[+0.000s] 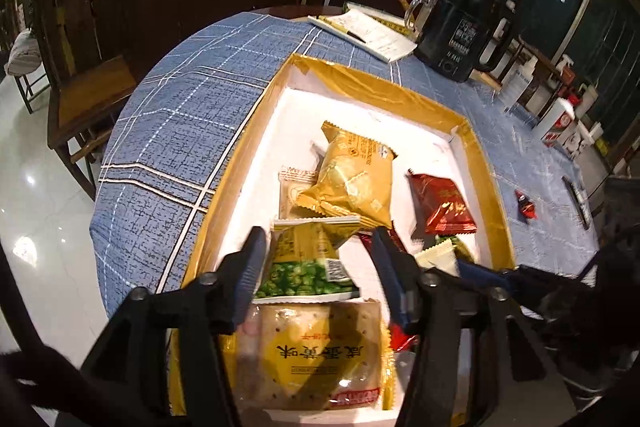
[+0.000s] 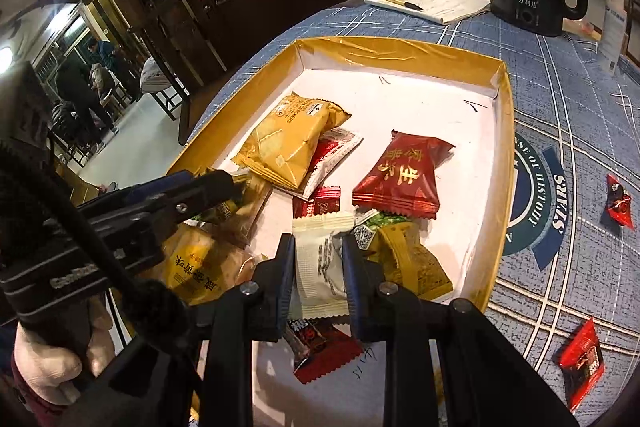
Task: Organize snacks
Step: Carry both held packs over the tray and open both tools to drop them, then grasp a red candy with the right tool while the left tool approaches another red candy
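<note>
A gold-rimmed tray (image 2: pixel 505 131) with a white floor sits on the blue plaid tabletop (image 1: pixel 188 115) and holds most of the snacks. The right claw (image 2: pixel 318 267) pinches a white packet (image 2: pixel 320 267) between its fingers, low over the near end of the tray. Just beside that packet lie a gold-and-green packet (image 2: pixel 416 263), a large red packet (image 2: pixel 400 175) and a yellow cracker bag (image 2: pixel 288 143).

The left claw (image 1: pixel 316 259) is spread wide above the tray's near end, its fingers on either side of a green pea packet (image 1: pixel 308 267) without touching it. A clear cracker packet (image 1: pixel 316 351) with a yellow label lies below it.

Two small red packets (image 2: pixel 618 203) (image 2: pixel 582 363) lie on the tabletop outside the tray. A black kettle (image 1: pixel 460 35) and a notepad (image 1: pixel 372 31) stand at the far edge.
</note>
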Demonstrator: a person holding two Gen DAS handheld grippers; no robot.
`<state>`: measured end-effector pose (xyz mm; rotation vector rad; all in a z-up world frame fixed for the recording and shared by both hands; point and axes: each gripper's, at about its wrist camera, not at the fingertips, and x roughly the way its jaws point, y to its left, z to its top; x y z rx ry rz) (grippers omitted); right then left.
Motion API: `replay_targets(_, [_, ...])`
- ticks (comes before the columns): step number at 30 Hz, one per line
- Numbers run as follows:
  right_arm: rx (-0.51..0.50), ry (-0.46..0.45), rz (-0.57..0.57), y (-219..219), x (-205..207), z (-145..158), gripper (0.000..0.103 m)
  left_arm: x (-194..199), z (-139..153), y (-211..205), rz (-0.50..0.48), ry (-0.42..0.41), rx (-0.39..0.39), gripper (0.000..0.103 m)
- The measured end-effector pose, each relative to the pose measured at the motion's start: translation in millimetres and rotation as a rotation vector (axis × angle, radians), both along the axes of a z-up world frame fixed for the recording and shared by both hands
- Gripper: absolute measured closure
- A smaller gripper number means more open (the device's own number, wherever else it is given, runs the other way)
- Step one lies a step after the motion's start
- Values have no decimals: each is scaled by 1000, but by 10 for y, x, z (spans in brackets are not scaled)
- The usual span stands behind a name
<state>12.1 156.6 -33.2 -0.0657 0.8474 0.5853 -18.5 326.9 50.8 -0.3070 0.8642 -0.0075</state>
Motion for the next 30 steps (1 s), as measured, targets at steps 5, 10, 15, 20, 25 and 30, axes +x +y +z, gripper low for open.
replay_targets(5, [13, -19, -1, 9, -43, 58, 66, -124, 125, 33, 32, -44, -42, 29])
replay_targets(10, [41, -47, -4, -56, -157, 176, 61, -305, 260, -2, 51, -79, -90, 23])
replay_targets(15, [74, -70, -12, -193, -331, 311, 59, -589, 444, -151, 45, -143, -114, 23])
replay_targets(20, [102, -96, -30, -419, -546, 430, 56, -865, 620, -463, -13, -197, -131, 23])
replay_targets(25, [129, -122, -60, -732, -724, 521, 56, -1000, 673, -762, -84, -188, -160, 23])
replay_targets(30, [157, -147, -101, -1145, -855, 581, 54, -1093, 700, -1076, -126, -178, -139, 23])
